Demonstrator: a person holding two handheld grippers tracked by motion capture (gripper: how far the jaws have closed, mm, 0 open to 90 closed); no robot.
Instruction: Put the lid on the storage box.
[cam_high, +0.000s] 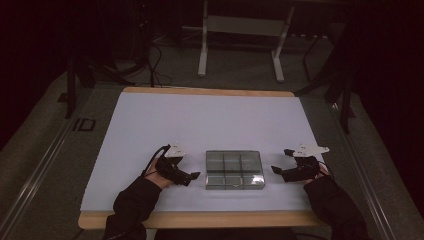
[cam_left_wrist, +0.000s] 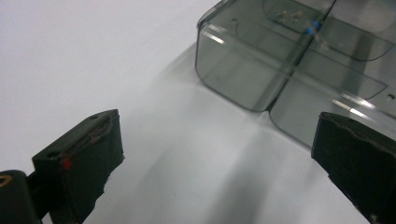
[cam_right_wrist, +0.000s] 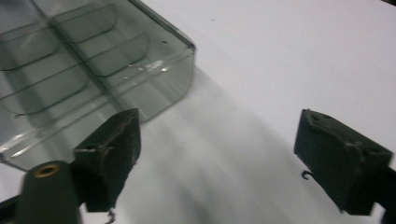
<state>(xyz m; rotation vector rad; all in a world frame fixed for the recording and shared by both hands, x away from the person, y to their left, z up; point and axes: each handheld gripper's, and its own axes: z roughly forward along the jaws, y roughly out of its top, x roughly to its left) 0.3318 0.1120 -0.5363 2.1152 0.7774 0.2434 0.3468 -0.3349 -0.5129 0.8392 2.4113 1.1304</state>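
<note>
Compartmented clear plastic tray is being kept flat on the white table surface, towards the near edge and roughly midway between the two hands. Its smoky transparent walls and inner dividers are being shown in the left gripper view and in the right gripper view. The left gripper is being held just beside the tray's left side, its jaws being spread wide with only bare table seen between them. The right gripper is being held near the tray's right side, slightly apart from it, with its jaws likewise being spread wide and nothing being gripped. Both grippers are being pointed inward at the tray, and neither is being pressed against it.
</note>
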